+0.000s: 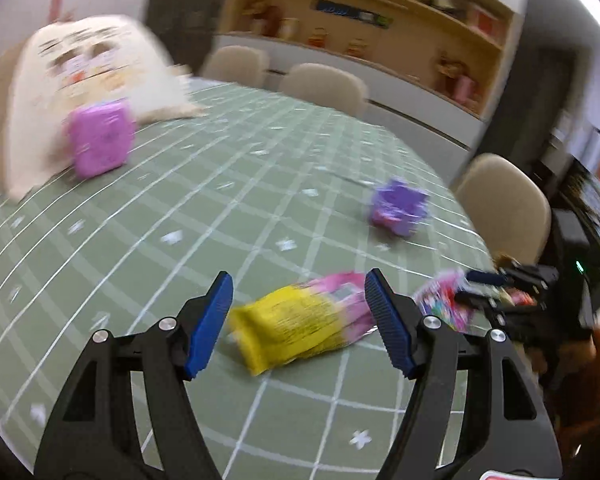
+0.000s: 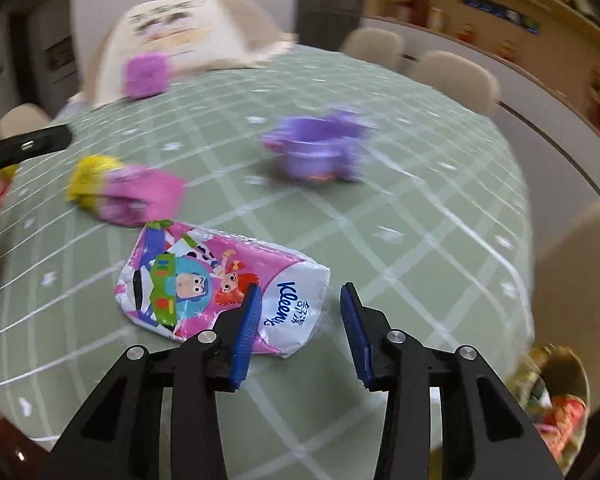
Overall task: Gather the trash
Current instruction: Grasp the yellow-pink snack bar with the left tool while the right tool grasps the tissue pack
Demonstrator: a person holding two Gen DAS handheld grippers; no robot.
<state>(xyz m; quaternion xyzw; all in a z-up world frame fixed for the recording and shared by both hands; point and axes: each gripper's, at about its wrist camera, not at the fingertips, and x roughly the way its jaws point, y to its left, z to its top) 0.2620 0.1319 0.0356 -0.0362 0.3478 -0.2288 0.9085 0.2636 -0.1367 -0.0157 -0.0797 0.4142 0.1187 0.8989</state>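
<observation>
Glossy Kleenex tissue pack [image 2: 220,284] lies just ahead-left of the wide-open right claw [image 2: 298,308], long axis crosswise, near end between its fingers; left claw [image 1: 300,320] wide, straddling the yellow-pink wrapper [image 1: 300,320].

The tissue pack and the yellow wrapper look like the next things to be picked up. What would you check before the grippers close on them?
1. Left gripper open: ok, its jaws are spread wide.
2. Yellow and pink wrapper lined up between the left fingers: ok, it lies in the gap.
3. Right gripper open: ok.
4. Tissue pack centred for the right gripper: not ok; only its near end lies in the gap, most of it lies left of the fingers.
5. The two grippers clear of each other: cannot tell; they are close together.
6. Trash bin within reach: cannot tell; none is clearly shown on the green tablecloth.
</observation>
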